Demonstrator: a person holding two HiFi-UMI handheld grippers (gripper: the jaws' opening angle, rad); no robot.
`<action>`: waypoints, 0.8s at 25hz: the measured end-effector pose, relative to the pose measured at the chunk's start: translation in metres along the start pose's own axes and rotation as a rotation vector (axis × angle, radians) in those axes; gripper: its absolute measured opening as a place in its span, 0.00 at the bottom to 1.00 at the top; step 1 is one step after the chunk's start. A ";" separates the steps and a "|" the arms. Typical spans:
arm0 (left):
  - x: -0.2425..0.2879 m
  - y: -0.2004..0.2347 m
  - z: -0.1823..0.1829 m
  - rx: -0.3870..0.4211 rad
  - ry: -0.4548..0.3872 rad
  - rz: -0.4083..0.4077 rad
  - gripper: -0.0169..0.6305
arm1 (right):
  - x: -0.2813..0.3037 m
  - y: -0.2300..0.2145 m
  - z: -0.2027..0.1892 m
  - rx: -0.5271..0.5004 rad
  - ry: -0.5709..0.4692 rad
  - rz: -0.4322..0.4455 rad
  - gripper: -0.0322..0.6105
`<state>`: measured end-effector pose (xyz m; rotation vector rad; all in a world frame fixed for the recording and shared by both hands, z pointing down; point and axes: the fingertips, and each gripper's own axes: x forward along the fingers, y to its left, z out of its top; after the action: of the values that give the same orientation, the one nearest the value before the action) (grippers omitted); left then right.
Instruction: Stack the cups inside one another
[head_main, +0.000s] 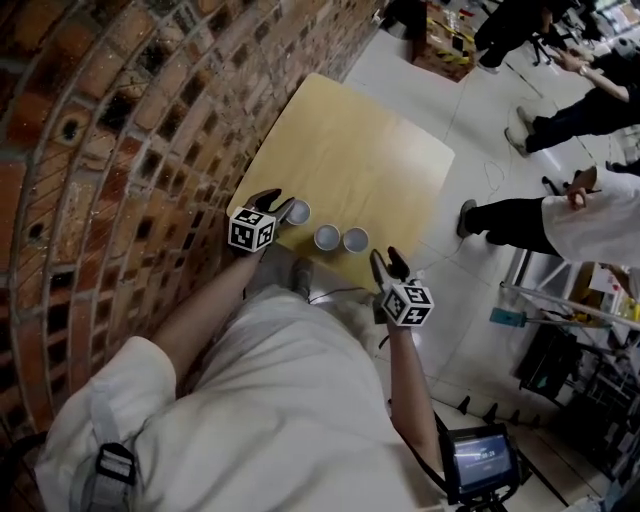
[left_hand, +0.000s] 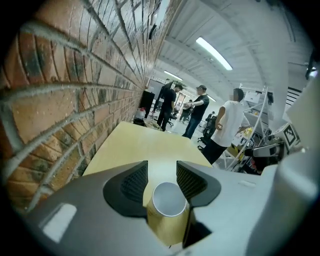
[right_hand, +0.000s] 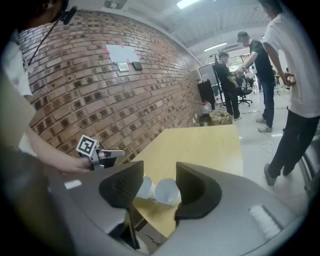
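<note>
Rough brick wall (head_main: 100, 150), smooth pale rounded table (head_main: 350, 150), three round cups (head_main: 327, 237)

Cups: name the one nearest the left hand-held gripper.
The lone cup nearest the brick wall; the other two cups sit together, farther right.

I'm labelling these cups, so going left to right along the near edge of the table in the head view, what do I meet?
left gripper → left cup → middle cup → right cup → right gripper
</note>
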<state>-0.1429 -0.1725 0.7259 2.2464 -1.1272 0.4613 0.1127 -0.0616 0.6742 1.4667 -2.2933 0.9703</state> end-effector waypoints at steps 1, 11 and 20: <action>-0.007 -0.003 0.010 0.003 -0.017 -0.002 0.33 | -0.001 0.000 0.010 -0.013 -0.016 -0.001 0.37; -0.081 -0.036 0.077 0.148 -0.114 -0.023 0.29 | -0.031 0.007 0.115 -0.150 -0.230 -0.048 0.37; -0.092 -0.029 0.087 0.109 -0.133 0.003 0.26 | -0.042 -0.003 0.107 -0.106 -0.269 -0.059 0.36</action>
<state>-0.1685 -0.1572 0.5996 2.4003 -1.1985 0.3885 0.1498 -0.1023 0.5733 1.6978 -2.4243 0.6573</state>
